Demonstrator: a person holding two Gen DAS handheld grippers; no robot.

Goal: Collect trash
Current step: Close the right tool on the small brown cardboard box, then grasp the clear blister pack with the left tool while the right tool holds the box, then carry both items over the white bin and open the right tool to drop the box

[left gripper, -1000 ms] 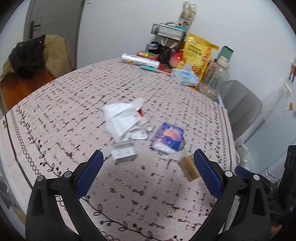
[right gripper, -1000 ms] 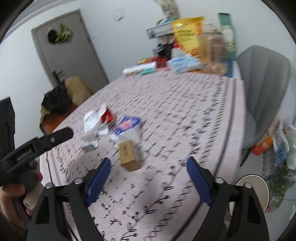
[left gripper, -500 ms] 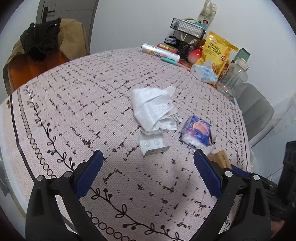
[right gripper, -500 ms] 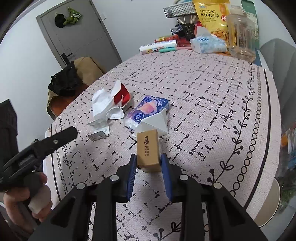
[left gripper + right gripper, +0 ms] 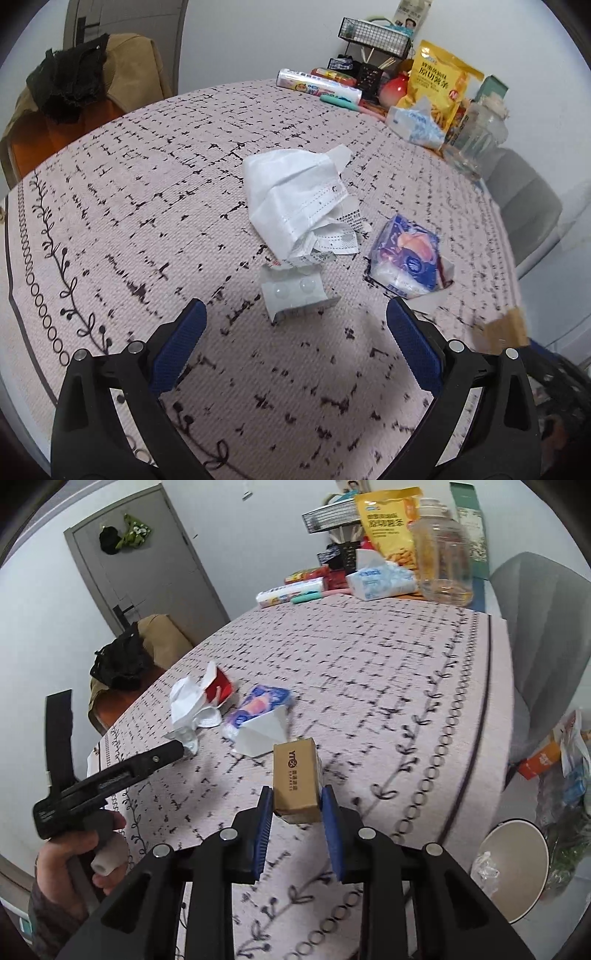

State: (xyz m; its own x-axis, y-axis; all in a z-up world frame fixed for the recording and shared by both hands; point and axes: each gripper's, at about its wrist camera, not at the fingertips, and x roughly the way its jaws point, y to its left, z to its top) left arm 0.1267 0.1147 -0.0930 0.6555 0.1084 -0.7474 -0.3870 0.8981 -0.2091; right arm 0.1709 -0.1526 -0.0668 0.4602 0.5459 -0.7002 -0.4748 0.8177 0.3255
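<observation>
- Since half a second ago the right gripper [image 5: 297, 810] has lifted the brown cardboard box [image 5: 296, 780] clear of the tablecloth [image 5: 388, 686] and carried it toward the near table edge; its blue pads stay pressed against the box's two side faces.
- Left gripper [image 5: 295, 349] has edged closer to the litter, jaws spread wide with nothing between them, hanging just short of the blister pack [image 5: 295, 291].
- Around the blister pack: a crumpled white face mask [image 5: 295, 195] touching its far side; a blue tissue packet [image 5: 406, 258] to the right, resting on a white paper scrap; all near the middle of the table.
- Along the far edge stand a yellow snack bag [image 5: 388, 520], a clear jar [image 5: 441, 550], a tissue pack [image 5: 380, 579], a roll of bags [image 5: 290, 590] and a wire rack [image 5: 376, 35]; well apart from the trash.
- Grey chair [image 5: 543, 635] beside the table's right edge; on the floor below it a white bin [image 5: 513, 871] with a bit of clear plastic inside.
- Box in the left wrist view is only a blurred brown patch at the right edge [image 5: 504, 332]; its lower end is hidden between the pads in the right wrist view.
- Box's long axis runs away from the gripper, tilted up; the printed face looks up and to the left.
</observation>
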